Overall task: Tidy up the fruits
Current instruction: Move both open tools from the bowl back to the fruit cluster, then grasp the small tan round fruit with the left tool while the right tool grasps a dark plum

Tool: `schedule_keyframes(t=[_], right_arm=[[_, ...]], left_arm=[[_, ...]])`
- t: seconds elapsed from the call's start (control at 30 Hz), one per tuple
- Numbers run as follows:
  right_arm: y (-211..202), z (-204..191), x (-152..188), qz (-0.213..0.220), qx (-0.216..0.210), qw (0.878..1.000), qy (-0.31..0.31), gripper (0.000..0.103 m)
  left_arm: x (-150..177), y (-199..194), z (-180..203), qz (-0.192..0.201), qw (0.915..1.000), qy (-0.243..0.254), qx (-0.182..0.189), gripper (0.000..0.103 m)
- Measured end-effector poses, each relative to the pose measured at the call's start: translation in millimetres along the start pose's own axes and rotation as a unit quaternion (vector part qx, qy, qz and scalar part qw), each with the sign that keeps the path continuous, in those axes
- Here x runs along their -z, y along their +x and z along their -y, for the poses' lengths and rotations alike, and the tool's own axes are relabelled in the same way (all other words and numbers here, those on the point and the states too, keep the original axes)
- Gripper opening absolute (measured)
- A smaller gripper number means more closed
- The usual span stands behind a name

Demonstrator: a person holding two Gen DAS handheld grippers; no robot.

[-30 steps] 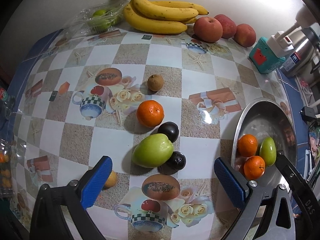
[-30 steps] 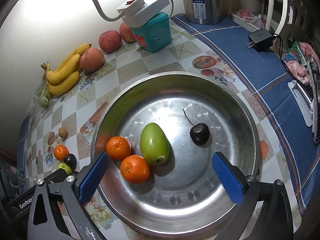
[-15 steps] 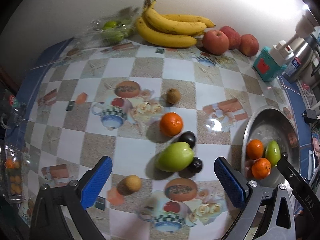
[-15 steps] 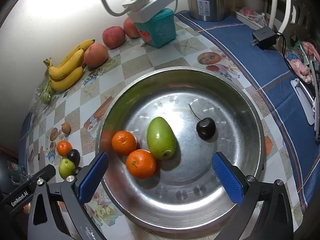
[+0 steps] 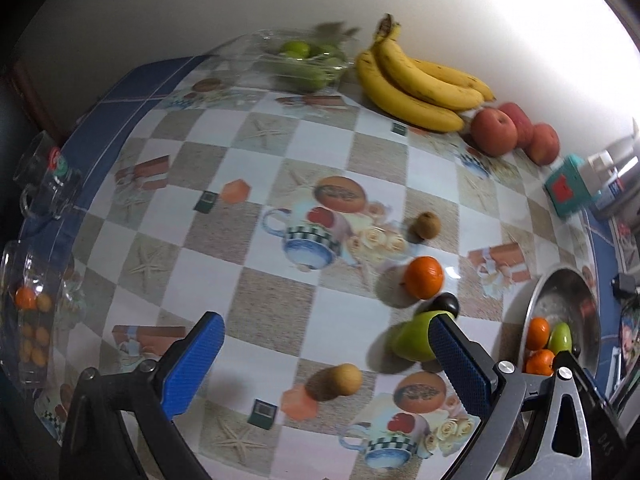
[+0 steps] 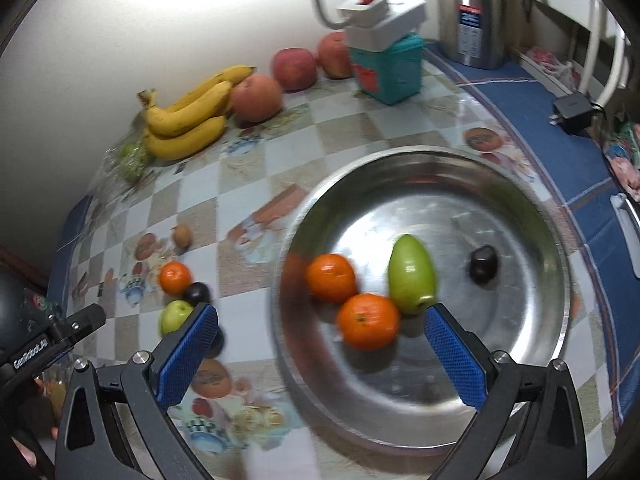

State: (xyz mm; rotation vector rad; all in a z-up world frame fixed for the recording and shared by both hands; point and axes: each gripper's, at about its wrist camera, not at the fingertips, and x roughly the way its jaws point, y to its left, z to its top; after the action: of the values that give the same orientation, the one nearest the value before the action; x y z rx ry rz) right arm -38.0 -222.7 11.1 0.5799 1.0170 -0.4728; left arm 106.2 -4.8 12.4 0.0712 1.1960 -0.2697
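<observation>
My left gripper (image 5: 324, 360) hangs open over the checked tablecloth with nothing between its blue pads. Just ahead lies a small tan fruit (image 5: 344, 378). To its right sit a green fruit (image 5: 408, 340), half hidden by the right finger, a dark plum (image 5: 447, 303), an orange (image 5: 424, 282) and a small brown fruit (image 5: 427, 225). My right gripper (image 6: 322, 356) is open above the near left rim of the steel bowl (image 6: 500, 340). Inside the bowl lie two oranges (image 6: 331, 282), a green fruit (image 6: 412, 274) and a dark plum (image 6: 483, 264).
Bananas (image 5: 416, 88), red apples (image 5: 512, 134) and a clear tray of green fruit (image 5: 304, 60) line the back wall. A teal box (image 6: 386, 68) with a white power strip and a steel kettle (image 6: 472, 12) stand at the back right. Glassware (image 5: 44, 184) sits at the left edge.
The left gripper has drawn back and swung left, so the loose fruits now sit at its right. The right gripper has shifted left toward the bowl's near left rim. Both stay open.
</observation>
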Motion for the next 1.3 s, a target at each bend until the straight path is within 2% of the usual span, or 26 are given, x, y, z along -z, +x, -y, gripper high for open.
schedule_keyframes(t=[0.27, 0.5, 0.8, 1.0, 1.07, 1.1, 1.17, 1.27, 1.3], right_arm=[[5.5, -42.1, 7.6, -0.013, -0.046, 0.998, -0.034, 0.103], [15.9, -69.1, 17.4, -0.046, -0.072, 0.994, -0.063, 0.103], [23.9, -73.2, 20.3, -0.055, -0.06, 0.994, -0.073, 0.102], [25.8, -69.7, 14.5, -0.05, -0.06, 0.995, -0.068, 0.102], [27.2, -71.3, 13.8, -0.047, -0.059, 0.994, -0.074, 0.096], [28.6, -72.4, 13.8, -0.048, -0.058, 0.994, -0.078, 0.088], [32.3, -73.9, 14.2, -0.052, -0.056, 0.993, -0.084, 0.081], [40.0, -75.3, 16.1, -0.065, -0.058, 0.992, -0.091, 0.074], [42.6, -75.4, 16.7, -0.069, -0.058, 0.992, -0.092, 0.068]], left_arm=[[0.5, 2.3, -22.8, -0.006, 0.9997, -0.025, -0.001, 0.103], [9.7, 12.8, -32.4, -0.035, 0.9977, -0.056, 0.014, 0.103], [19.1, 21.8, -41.3, -0.052, 0.9958, -0.073, 0.018, 0.1], [23.4, 30.2, -32.9, -0.074, 0.9947, -0.064, 0.034, 0.09], [24.9, 32.9, -29.7, -0.081, 0.994, -0.061, 0.042, 0.086], [26.0, 34.9, -27.1, -0.086, 0.9935, -0.057, 0.046, 0.086], [27.3, 37.1, -23.6, -0.092, 0.9933, -0.052, 0.048, 0.08], [30.0, 41.9, -17.5, -0.105, 0.9921, -0.044, 0.052, 0.073], [30.7, 43.6, -16.5, -0.108, 0.9918, -0.042, 0.053, 0.073]])
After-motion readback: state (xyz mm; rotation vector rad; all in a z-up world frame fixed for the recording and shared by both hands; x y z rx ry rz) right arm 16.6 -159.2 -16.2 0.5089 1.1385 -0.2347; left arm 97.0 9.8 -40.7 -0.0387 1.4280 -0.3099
